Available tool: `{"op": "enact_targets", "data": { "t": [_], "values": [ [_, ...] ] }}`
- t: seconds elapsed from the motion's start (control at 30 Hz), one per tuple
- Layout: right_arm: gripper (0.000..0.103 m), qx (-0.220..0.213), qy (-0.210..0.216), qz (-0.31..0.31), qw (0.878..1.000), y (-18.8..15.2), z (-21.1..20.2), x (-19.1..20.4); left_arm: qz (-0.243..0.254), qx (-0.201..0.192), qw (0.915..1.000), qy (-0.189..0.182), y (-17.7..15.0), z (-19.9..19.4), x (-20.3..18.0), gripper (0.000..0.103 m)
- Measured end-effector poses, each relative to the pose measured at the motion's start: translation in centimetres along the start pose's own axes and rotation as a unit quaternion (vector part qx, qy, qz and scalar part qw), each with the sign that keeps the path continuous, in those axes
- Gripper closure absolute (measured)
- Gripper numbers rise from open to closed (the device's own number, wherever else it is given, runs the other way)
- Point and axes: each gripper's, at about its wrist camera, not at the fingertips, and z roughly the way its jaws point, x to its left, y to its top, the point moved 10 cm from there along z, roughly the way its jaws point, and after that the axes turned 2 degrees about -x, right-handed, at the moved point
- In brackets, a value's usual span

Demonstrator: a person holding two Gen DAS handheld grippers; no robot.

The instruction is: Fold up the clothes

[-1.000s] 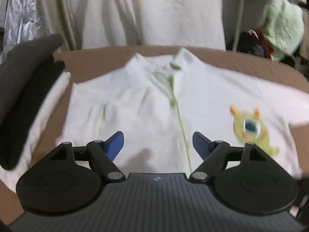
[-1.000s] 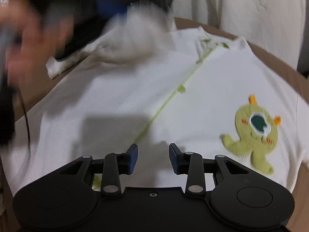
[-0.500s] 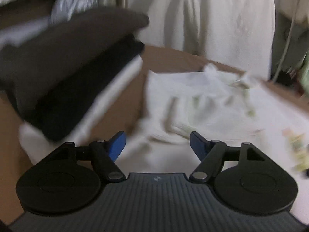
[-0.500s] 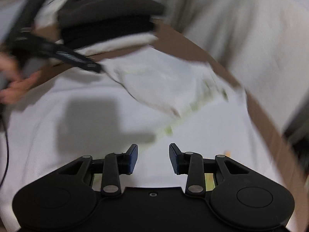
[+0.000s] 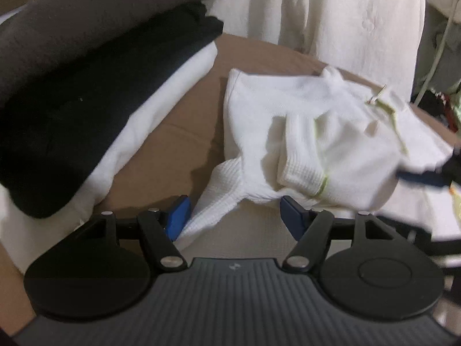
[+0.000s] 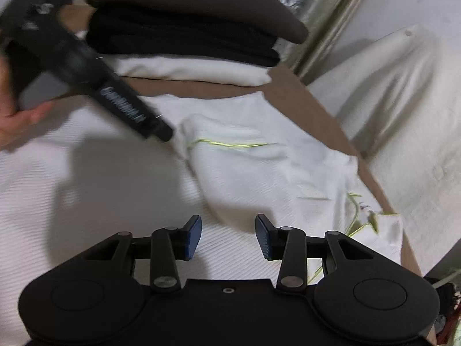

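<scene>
the white zip-up top (image 5: 331, 144) lies on the brown counter (image 5: 178, 132), its near sleeve already thrown across the chest so the cuff with the lime stripe (image 5: 324, 186) sits bunched on the body rather than flat. a twisted ridge of fabric runs from that bunch down toward the left gripper (image 5: 233, 216), whose fingers have just been narrowing but are apart, with the cloth lying between them and touching the left blue pad (image 5: 178, 216); nothing is pinched yet. if they close here they would likely catch only the rope-like twist, and pulling on it would drag the loose sleeve off the chest and undo the fold. the right gripper (image 6: 227, 235) hangs over the ribbed body of the top, its fingers have just been parting and hold nothing; if it presses down off to one side the layers could slide and the zip line (image 6: 230, 144) would skew. in the right wrist view the left tool and the hand on it (image 6: 17, 118) cross close in front, so the two grippers could knock together. just beside the top sits a stack of folded clothes (image 5: 86, 86), dark over white; a wide sweep of the left gripper could topple it or snag its bottom white layer.
</scene>
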Motion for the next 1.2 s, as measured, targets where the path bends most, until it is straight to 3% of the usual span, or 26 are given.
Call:
{"op": "enact_targets", "data": {
  "t": [0.13, 0.3, 0.43, 0.5, 0.53, 0.6, 0.67, 0.73, 0.83, 0.93, 1.0, 1.07, 1.2],
  "values": [
    [0.054, -0.025, -0.024, -0.045, 0.998, 1.3, 1.3, -0.5, -0.008, 0.008, 0.9999, 0.009, -0.3, 0.5, 0.7, 0.035],
    [0.047, -0.002, -0.025, 0.027, 0.999, 0.7, 1.7, -2.0, -0.067, 0.014, 0.9975, -0.016, -0.3, 0.2, 1.9, 0.035],
    [0.047, 0.001, -0.019, 0.023, 1.0, 0.3, 2.8, -1.9, -0.062, 0.005, 0.9981, -0.008, -0.6, -0.1, 1.7, 0.035],
    [0.076, -0.007, -0.005, 0.047, 0.999, 0.4, 2.6, -2.2, -0.039, 0.0, 0.9992, 0.002, -0.9, -0.1, 1.1, 0.036],
    [0.1, -0.012, -0.001, 0.074, 0.997, 0.7, 2.2, -2.8, -0.033, -0.002, 0.9994, 0.007, -1.0, -0.1, 1.0, 0.037],
    [0.1, -0.036, -0.016, 0.14, 0.989, 1.6, 0.5, -5.1, -0.035, -0.003, 0.9993, 0.013, -0.9, -0.2, 1.2, 0.043],
    [0.1, -0.068, -0.049, 0.201, 0.976, 2.1, -1.9, -8.1, -0.055, 0.004, 0.9984, 0.012, -0.7, -0.1, 1.9, 0.049],
    [0.1, -0.078, -0.093, 0.275, 0.954, 1.0, -4.6, -11.6, -0.071, 0.008, 0.9974, 0.01, -0.7, -0.1, 2.6, 0.05],
    [0.1, -0.05, -0.125, 0.389, 0.911, -3.6, -6.6, -15.5, -0.046, 0.013, 0.9987, 0.02, -0.8, -0.1, 2.3, 0.05],
    [0.099, 0.021, -0.161, 0.455, 0.876, -9.9, -6.2, -16.9, -0.01, 0.012, 0.9991, 0.04, -1.2, -0.1, 1.8, 0.05],
    [0.099, 0.082, -0.187, 0.468, 0.86, -14.6, -5.5, -16.8, -0.013, 0.012, 0.999, 0.041, -1.2, -0.2, 2.0, 0.049],
    [0.097, 0.114, -0.207, 0.476, 0.847, -18.5, -5.4, -16.9, -0.018, 0.013, 0.9989, 0.041, -1.2, -0.4, 2.3, 0.049],
    [0.09, 0.103, -0.183, 0.524, 0.825, -22.1, -6.7, -17.2, -0.03, 0.008, 0.9984, 0.047, -0.9, -0.7, 2.7, 0.049]
  ]
}}
